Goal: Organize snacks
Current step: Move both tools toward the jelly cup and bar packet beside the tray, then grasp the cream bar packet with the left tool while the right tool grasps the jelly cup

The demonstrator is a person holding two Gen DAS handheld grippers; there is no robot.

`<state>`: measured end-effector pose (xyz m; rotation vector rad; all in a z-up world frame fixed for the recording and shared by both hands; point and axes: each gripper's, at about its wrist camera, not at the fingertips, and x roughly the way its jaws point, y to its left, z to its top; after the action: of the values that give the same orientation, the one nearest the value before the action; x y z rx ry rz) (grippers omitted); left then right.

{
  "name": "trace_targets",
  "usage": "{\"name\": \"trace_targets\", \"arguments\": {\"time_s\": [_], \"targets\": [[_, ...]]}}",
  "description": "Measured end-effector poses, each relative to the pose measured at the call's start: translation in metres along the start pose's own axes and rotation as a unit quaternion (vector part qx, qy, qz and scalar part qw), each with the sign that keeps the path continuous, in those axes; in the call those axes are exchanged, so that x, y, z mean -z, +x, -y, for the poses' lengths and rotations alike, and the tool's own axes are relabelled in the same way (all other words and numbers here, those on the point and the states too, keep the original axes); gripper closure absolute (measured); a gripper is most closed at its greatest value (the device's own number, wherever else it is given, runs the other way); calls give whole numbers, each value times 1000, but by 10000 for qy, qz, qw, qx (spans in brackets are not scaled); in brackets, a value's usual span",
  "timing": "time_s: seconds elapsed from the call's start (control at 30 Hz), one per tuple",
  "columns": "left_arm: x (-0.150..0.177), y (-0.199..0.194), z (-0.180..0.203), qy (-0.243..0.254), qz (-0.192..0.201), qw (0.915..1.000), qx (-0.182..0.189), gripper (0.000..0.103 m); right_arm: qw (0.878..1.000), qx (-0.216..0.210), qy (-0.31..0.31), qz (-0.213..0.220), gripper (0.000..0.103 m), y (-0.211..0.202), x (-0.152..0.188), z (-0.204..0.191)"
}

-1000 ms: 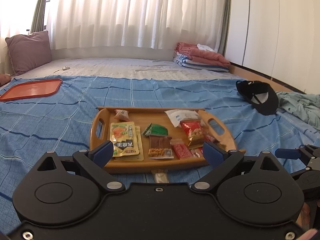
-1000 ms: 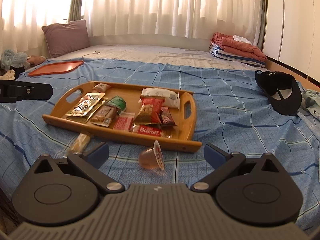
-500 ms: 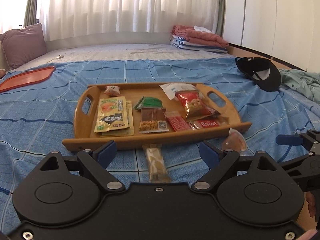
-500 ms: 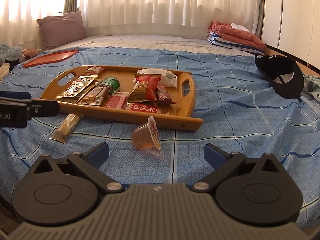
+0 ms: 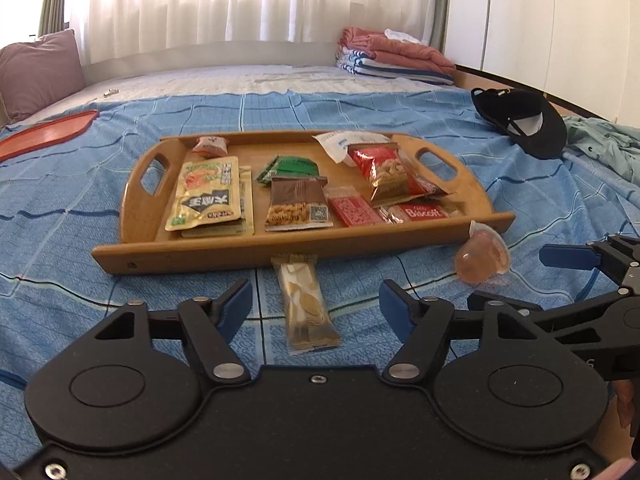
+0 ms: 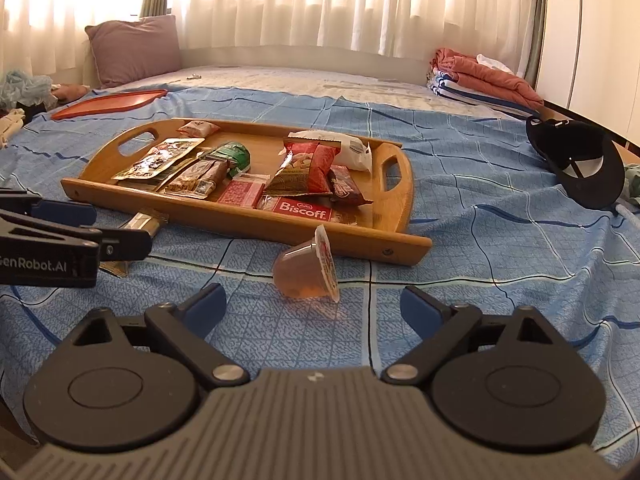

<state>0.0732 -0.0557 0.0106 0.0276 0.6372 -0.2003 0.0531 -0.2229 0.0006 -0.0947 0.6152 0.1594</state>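
A wooden tray [image 5: 180, 252] on the blue bedspread holds several snack packets. In front of its near rim lies a beige snack bar [image 5: 306, 304]. It sits between the fingers of my left gripper [image 5: 316, 308], whose jaws are closing, and the pads do not touch it. To the right, a clear jelly cup [image 6: 306, 272] lies on its side below the tray [image 6: 280, 226]. My right gripper [image 6: 314, 304] is low over the bedspread with the cup just ahead of its fingertips. Its jaws are wide and closing slightly, with nothing held.
A black cap [image 6: 576, 164] lies on the bedspread to the right, with a teal garment [image 5: 600, 144] beyond it. An orange tray [image 5: 48, 134] sits at the far left. Folded blankets [image 5: 392, 56] and a purple pillow [image 6: 136, 48] lie near the curtains.
Both grippers have sunk toward the bedspread. The left jaws have narrowed around the snack bar. The jelly cup now lies closer to the right fingertips.
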Motion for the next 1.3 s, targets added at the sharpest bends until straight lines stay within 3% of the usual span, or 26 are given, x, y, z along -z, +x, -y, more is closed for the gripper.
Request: {"name": "trace_targets", "arguments": {"time_s": [0.13, 0.23, 0.33, 0.47, 0.7, 0.9, 0.97, 1.1, 1.3], "targets": [[1, 6, 0, -59, -105, 9999, 32, 54, 10000, -11, -4, 12, 9, 3, 0, -1], [1, 11, -2, -99, -154, 9998, 42, 56, 10000, -5, -20, 21, 11, 6, -2, -3], [2, 14, -2, -106, -170, 9998, 7, 56, 10000, -12, 8, 10, 13, 10, -3, -3], [2, 19, -2, -94, -144, 9998, -68, 56, 9998, -110, 64, -168, 26, 17, -6, -4], [4, 24, -6, -177, -120, 9998, -49, 54, 9999, -78, 2, -115, 26, 21, -6, -9], [2, 26, -3, -117, -165, 9997, -122, 54, 9999, -33, -15, -118, 34, 25, -8, -10], [1, 27, -3, -109, -169, 9997, -114, 59, 9999, -26, -3, -147, 42, 27, -10, -10], [1, 25, -3, -107, -145, 9998, -128, 77, 9999, -29, 14, -167, 44, 29, -11, -9], [-1, 21, -7, -224, -118, 9996, -108, 82, 9998, -3, 3, -181, 58, 29, -11, -8]]}}
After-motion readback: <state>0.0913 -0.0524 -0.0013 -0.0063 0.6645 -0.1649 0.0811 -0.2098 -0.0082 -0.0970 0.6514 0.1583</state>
